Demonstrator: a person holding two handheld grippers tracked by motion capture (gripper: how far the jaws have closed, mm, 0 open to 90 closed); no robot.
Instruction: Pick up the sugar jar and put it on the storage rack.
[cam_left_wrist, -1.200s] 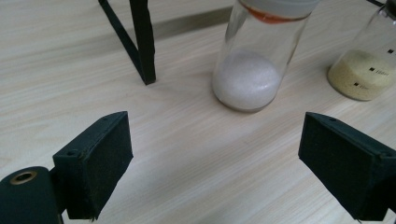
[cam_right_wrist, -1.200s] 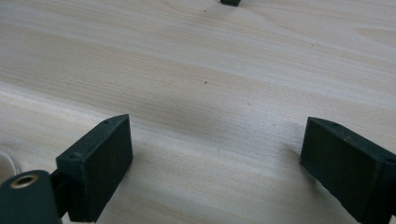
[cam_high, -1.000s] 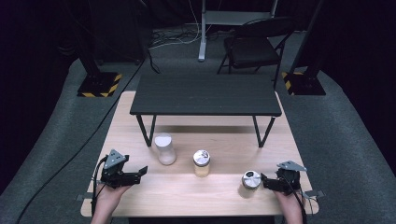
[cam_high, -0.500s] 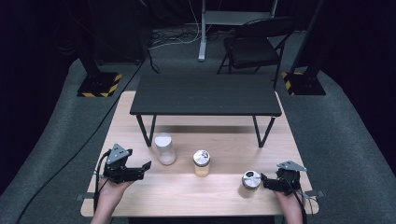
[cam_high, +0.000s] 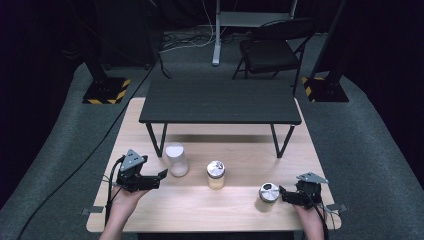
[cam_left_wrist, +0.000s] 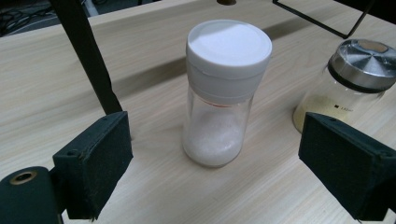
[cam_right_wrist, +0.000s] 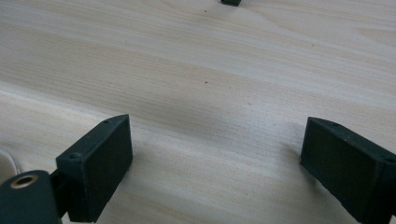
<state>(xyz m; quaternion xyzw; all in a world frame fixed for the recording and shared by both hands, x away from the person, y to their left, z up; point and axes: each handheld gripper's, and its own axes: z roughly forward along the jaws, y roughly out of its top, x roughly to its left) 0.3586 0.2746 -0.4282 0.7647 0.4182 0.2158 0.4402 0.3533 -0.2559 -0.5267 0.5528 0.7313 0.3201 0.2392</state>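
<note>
Left gripper (cam_high: 161, 176) moved up toward 1 o'clock since earlier frame, jaws wide apart, now just short of white-capped jar (cam_high: 176, 159). Left gripper view: that jar (cam_left_wrist: 223, 93) upright between jaws, untouched. Steel-lidded jar (cam_high: 216, 174) at its 4 o'clock. Right gripper (cam_high: 283, 193) unchanged, jaws apart over bare wood, small tin (cam_high: 268, 192) at its 9 o'clock.

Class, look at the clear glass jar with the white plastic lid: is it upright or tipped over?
Upright. The clear glass jar with the white plastic lid stands on its base on the light wooden table, lid uppermost, white powder settled at the bottom.

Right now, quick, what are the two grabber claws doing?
Left gripper: open, empty, aimed at the white-capped clear glass shaker.
Right gripper: open, empty, over the pale wooden table.
</note>
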